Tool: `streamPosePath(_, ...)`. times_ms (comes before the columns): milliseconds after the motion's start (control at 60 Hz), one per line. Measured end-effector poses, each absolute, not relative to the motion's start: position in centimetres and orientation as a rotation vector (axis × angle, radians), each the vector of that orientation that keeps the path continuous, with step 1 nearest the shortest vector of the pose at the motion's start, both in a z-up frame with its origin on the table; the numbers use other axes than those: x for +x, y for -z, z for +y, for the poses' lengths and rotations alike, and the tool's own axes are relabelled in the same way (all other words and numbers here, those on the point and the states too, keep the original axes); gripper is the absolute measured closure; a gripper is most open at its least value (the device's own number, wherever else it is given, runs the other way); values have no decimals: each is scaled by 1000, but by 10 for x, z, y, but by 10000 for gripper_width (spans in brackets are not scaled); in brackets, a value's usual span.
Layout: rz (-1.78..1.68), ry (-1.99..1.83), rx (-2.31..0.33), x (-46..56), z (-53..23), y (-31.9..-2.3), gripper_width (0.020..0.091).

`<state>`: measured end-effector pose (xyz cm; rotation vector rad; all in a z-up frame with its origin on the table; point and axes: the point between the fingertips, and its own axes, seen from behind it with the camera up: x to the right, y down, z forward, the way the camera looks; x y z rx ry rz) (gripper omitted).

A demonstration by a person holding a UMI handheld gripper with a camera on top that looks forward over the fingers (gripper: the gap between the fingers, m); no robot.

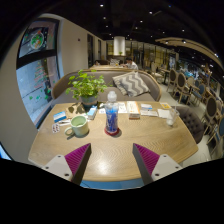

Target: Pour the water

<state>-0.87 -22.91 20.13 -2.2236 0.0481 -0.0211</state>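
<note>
No legible txt anywhere

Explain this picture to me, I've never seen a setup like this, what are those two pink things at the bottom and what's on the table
This is one picture from a wide-angle camera fixed on a hand-held grasping tool, a pair of tongs that a person carries; there is no robot arm. The camera looks forward along the tongs' two fingers, and the pink shapes are pads on their inner faces. The fingers stand apart and hold nothing.

Ahead of them is a round wooden table. On it, beyond the fingers, a water bottle stands upright near the middle, with a green mug to one side and a potted plant behind the mug. Papers or booklets lie on the far side. The job is pouring water; nothing has been picked up.
</note>
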Motion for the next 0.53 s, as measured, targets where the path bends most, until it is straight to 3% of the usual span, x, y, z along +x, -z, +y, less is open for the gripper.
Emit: streamPosePath(533, -1, 30, -2225, -3, -241, -212, 245)
